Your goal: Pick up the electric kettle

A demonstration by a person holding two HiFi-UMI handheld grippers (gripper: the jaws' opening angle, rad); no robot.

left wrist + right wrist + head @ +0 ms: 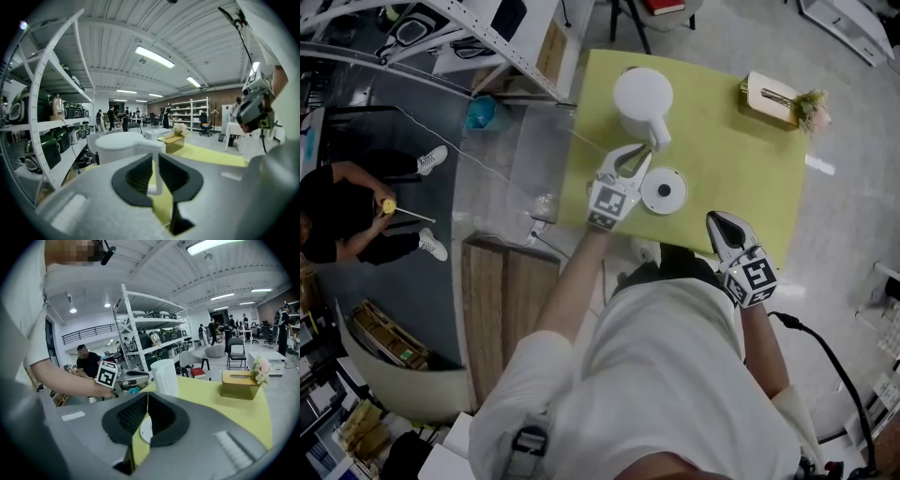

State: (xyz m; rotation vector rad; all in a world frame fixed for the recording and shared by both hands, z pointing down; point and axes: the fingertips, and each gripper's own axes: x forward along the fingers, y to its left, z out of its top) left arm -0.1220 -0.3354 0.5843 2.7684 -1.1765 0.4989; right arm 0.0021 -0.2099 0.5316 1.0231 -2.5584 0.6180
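Observation:
The white electric kettle [642,97] is over the far part of the yellow-green table [741,178], off its round white base [664,190], which lies bare nearer to me. My left gripper [649,150] is shut on the kettle's handle; in the left gripper view the white handle [157,174] sits pinched between the dark pads, with the kettle body [123,146] just beyond. My right gripper [719,225] hovers by the table's near edge, to the right of the base, shut with nothing in it. In the right gripper view the kettle [165,377] stands ahead, left of centre.
A wooden tissue box [772,97] with flowers beside it sits at the table's far right corner. White metal shelving [487,37] runs along the left. A person in black [342,211] sits on the floor far left. A chair with a red book stands beyond the table.

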